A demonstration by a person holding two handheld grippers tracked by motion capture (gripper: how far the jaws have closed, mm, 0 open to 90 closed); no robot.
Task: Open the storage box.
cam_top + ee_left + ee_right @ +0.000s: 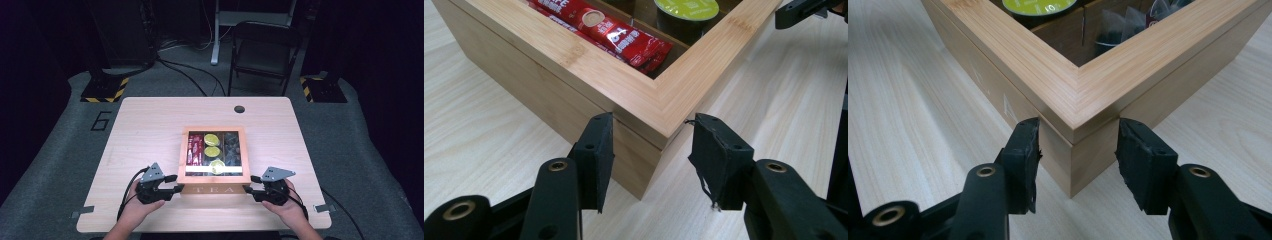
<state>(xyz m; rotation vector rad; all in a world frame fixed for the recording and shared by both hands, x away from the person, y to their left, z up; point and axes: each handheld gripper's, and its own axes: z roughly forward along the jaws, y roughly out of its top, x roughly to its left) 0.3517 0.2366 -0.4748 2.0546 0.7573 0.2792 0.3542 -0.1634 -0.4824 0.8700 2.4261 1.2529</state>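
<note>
Bamboo tea box (214, 156) sits mid-counter (145, 130), nearer the person's edge, glass-windowed lid down, "TEA" lettering on the front face. Left tongs (651, 160) straddle the near-left corner; right tongs (1077, 162) straddle the near-right corner. Both sets stand partly open with the corner between the pads; a gap shows on each side, so nothing is gripped yet. Risk, as I judge it: pads bear on a mitred corner, two faces meeting at an angle, so on closing they could slide off toward the point and squirt the box away across the counter. If one side bites before the other, the box would likely swivel. The lid seam runs just at pad height in both gripper views; a pad landing above it and its mate below could lift the lid alone or jam it. A tilted lift might shift the red sachets (616, 37) and green-topped pods (211, 139). Hard to make out: the dark right-hand compartment (231, 145) contents (wrapped items, unclear); any hinge or latch at the rear; whether the right pad in the left gripper view, which looks frayed, will seat flat
</note>
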